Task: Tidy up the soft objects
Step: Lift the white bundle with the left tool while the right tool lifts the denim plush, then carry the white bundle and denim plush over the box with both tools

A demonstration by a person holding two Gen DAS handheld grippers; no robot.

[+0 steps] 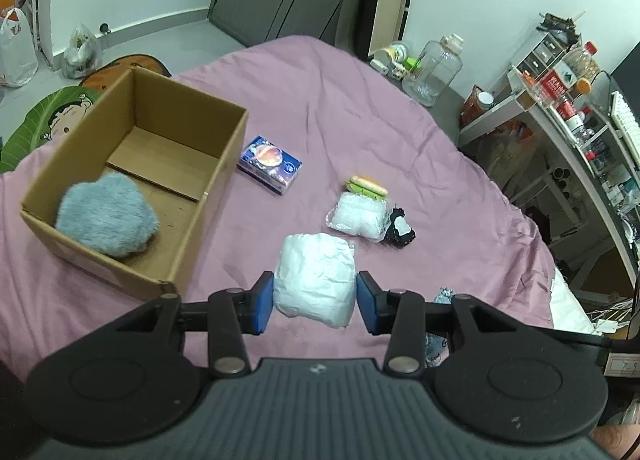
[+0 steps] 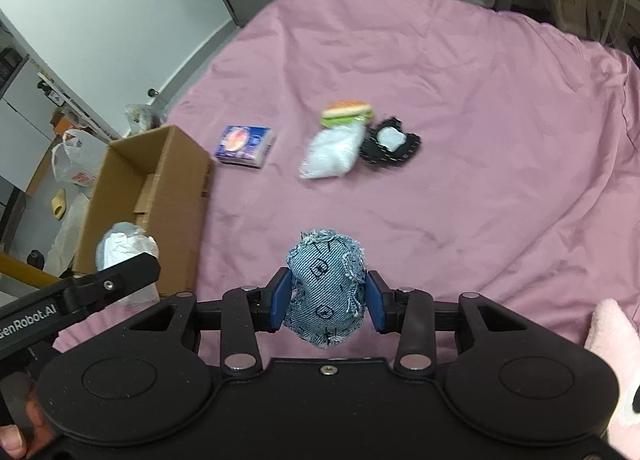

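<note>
My left gripper [image 1: 315, 302] is shut on a white crinkled soft pack [image 1: 316, 278], held above the pink bedsheet beside the open cardboard box [image 1: 224, 164]. A grey fluffy cushion [image 1: 106, 216] lies in the box. My right gripper [image 2: 327, 300] is shut on a blue denim pouch [image 2: 326, 286], held over the sheet. In the right wrist view the left gripper with the white pack [image 2: 126, 248] is beside the box [image 2: 176, 196]. On the sheet lie a tissue pack [image 1: 270, 164], a plush burger [image 1: 367, 185], a clear bubble-wrap packet [image 1: 358, 216] and a black-and-white pouch [image 1: 400, 230].
The pink bed [image 1: 360, 108] ends at a cluttered desk and shelves [image 1: 568, 100] on the right. A clear plastic jar [image 1: 434, 70] stands on the floor beyond. Plastic bags [image 1: 16, 48] sit by the far wall. A pink plush [image 2: 616, 360] lies at my right.
</note>
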